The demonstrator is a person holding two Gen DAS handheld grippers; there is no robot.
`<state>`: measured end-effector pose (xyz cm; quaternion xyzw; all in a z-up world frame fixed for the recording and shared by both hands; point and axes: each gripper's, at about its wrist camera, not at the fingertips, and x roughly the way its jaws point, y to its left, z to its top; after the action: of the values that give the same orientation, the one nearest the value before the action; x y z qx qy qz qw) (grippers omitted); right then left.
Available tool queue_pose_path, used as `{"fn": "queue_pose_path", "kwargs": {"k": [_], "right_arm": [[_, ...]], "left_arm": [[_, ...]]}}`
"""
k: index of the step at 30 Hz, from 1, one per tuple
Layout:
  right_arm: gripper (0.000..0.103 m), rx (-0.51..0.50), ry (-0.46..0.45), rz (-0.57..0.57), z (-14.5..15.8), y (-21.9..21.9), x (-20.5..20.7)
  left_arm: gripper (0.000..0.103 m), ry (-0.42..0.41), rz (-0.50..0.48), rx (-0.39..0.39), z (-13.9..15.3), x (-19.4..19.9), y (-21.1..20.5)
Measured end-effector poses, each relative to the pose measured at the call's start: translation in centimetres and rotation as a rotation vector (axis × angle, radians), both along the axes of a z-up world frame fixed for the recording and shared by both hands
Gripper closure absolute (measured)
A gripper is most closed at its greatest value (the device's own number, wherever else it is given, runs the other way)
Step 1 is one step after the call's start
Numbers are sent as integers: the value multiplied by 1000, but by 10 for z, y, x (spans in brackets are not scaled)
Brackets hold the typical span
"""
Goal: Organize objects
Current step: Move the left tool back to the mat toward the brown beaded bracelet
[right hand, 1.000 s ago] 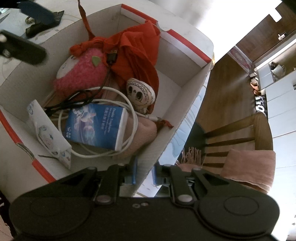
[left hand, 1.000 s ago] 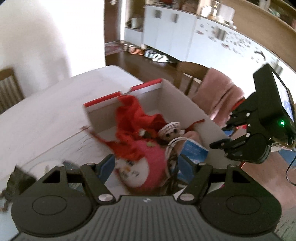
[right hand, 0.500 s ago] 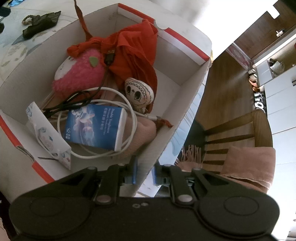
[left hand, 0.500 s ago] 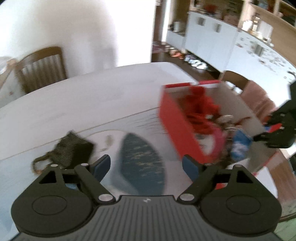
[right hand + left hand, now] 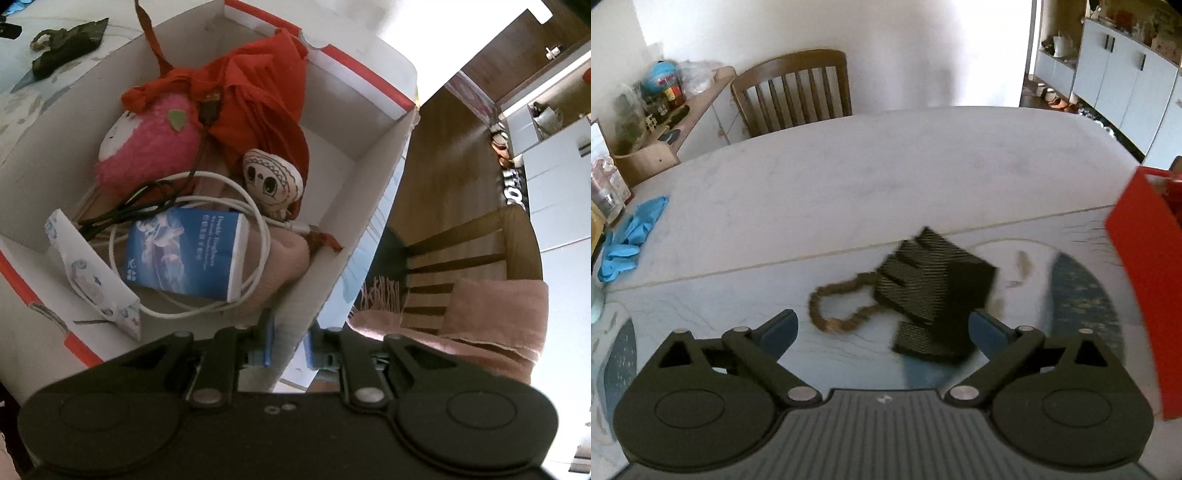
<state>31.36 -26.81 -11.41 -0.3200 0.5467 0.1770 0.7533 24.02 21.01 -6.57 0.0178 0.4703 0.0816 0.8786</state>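
Note:
A dark woven pouch (image 5: 932,295) with a brown braided loop lies on the table just ahead of my left gripper (image 5: 884,328), which is open and empty. The pouch also shows in the right wrist view (image 5: 68,46). My right gripper (image 5: 290,345) is shut on the near wall of the red-and-white cardboard box (image 5: 343,258). The box holds a pink plush toy (image 5: 147,147), red cloth (image 5: 266,110), a small doll (image 5: 271,177), a blue packet (image 5: 184,251), a white cable (image 5: 255,266) and a patterned paper pack (image 5: 92,273). The box's red side (image 5: 1145,280) shows at the right of the left wrist view.
Blue gloves (image 5: 631,232) lie at the table's left edge. A wooden chair (image 5: 794,92) stands behind the table, beside a cluttered shelf (image 5: 657,110). Another chair draped with a pink scarf (image 5: 480,306) stands beside the box.
My left gripper has swung left, away from above the box, and now faces the dark pouch on the table. My right gripper still holds the box wall.

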Motion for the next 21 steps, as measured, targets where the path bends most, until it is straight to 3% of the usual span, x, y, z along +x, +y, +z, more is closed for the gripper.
{"fn": "queue_pose_path", "kwargs": {"k": [5,10,15,21], "right_arm": [[87,-17,3,-22,0,6,3],[87,-35,6,-35,0,11,4],[86,-52,7,-43,0,16,5],[86,-62,9,-54,-2,19,5]], "left_arm": [[2,45,52,23,-18,16,35],[2,59,127,-6,-32,29,66],[2,105,156,-28,-53,38,79],[6,105,168,-63,-61,42,85]]}}
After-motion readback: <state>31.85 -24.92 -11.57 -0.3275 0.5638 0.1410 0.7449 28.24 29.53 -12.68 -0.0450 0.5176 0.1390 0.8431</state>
